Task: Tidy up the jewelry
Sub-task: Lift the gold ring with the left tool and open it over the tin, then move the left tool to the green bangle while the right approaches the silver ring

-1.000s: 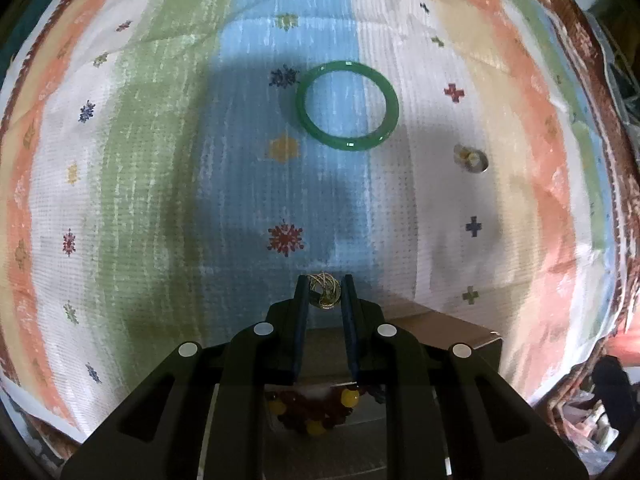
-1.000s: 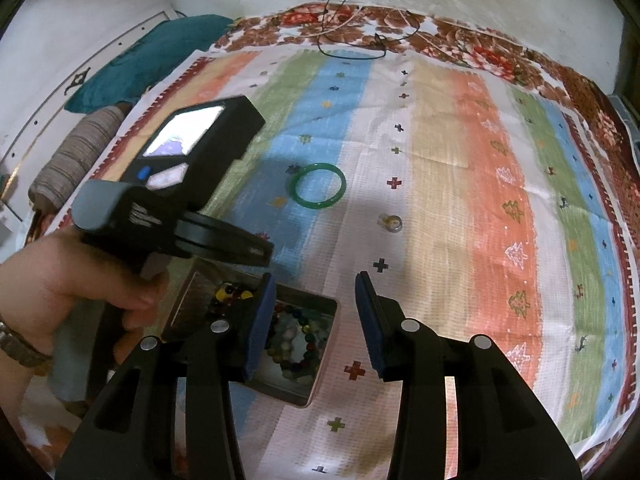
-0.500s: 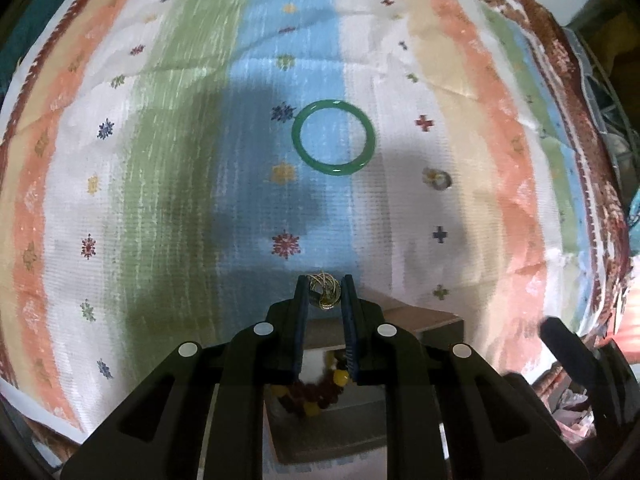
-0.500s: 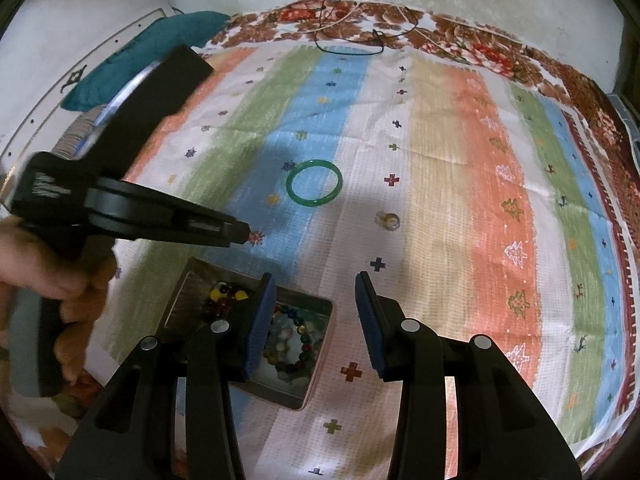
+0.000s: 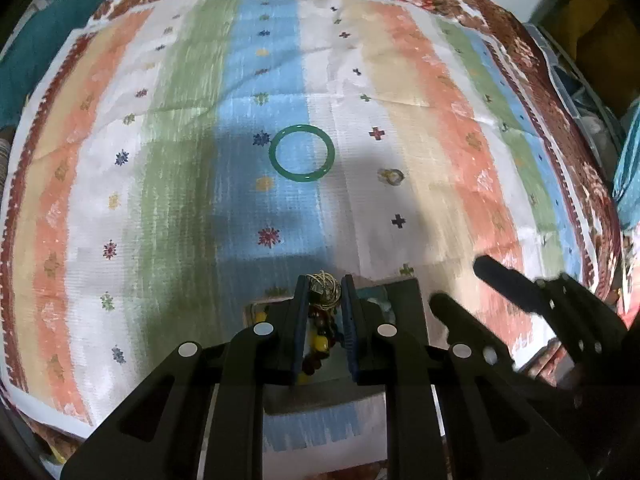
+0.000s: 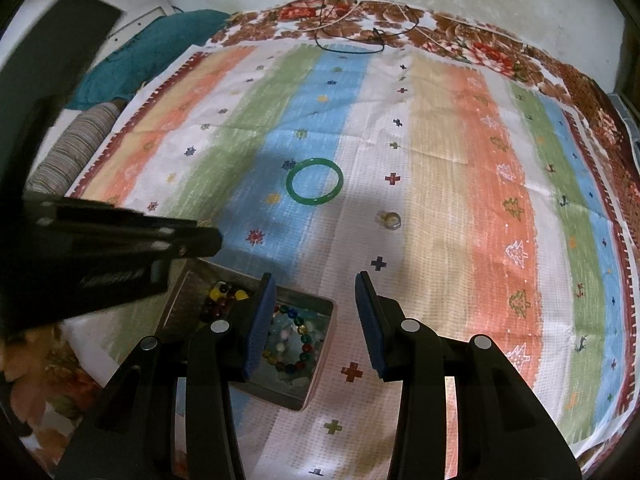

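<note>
Metal tin (image 6: pixel 320 364), beaded bracelets (image 6: pixel 294 344) inside

A striped cloth (image 6: pixel 440 184) covers a floral bedspread (image 6: pixel 472 36); teal pillow (image 6: pixel 160 48) and thin cable (image 6: pixel 352 46) lie far.

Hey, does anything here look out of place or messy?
Two pieces lie loose on the striped cloth, outside the box that holds the beaded bracelets: a green bangle and a small ring to its right. Nothing looks spilled or broken.
</note>
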Motion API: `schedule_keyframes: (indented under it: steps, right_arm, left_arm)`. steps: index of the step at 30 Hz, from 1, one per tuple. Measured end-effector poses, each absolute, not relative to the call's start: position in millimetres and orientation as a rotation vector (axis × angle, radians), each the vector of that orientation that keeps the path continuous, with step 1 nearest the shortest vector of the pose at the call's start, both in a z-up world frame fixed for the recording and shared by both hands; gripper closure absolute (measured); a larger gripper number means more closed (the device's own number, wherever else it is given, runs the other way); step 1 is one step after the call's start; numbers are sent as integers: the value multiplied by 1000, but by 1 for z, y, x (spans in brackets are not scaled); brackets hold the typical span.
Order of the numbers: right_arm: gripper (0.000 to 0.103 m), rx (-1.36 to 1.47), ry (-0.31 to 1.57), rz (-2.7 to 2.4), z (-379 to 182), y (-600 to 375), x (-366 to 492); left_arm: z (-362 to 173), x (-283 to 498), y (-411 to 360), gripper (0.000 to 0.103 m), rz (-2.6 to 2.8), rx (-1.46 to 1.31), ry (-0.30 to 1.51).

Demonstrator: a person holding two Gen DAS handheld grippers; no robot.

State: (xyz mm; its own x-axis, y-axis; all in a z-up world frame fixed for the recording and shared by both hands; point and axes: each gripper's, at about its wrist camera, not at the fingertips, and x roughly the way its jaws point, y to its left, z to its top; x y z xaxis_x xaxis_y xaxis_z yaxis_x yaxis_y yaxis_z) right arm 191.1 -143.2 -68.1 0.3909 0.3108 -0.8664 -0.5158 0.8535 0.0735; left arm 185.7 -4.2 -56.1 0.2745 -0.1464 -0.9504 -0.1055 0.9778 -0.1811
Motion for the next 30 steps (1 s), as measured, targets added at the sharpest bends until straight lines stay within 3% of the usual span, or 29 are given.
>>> schedule_keyframes:
  steps: [21, 27, 28, 30]
  right_arm:
    - [52, -203, 1054, 497, -69, -151, 198]
    - [52, -204, 1056, 495, -69, -150, 200]
    - [52, -203, 1057, 492, -69, -151, 201]
    - [51, -200, 1055, 487, -69, -152, 202]
  left_arm:
    - [-48, 159, 5, 84, -18, -264, 1270]
    - [-42, 163, 14, 74, 37, -247, 1216]
    - [-39, 163, 16, 64, 54, -246, 1192]
    - [-33, 166, 18, 54, 85, -224, 1134]
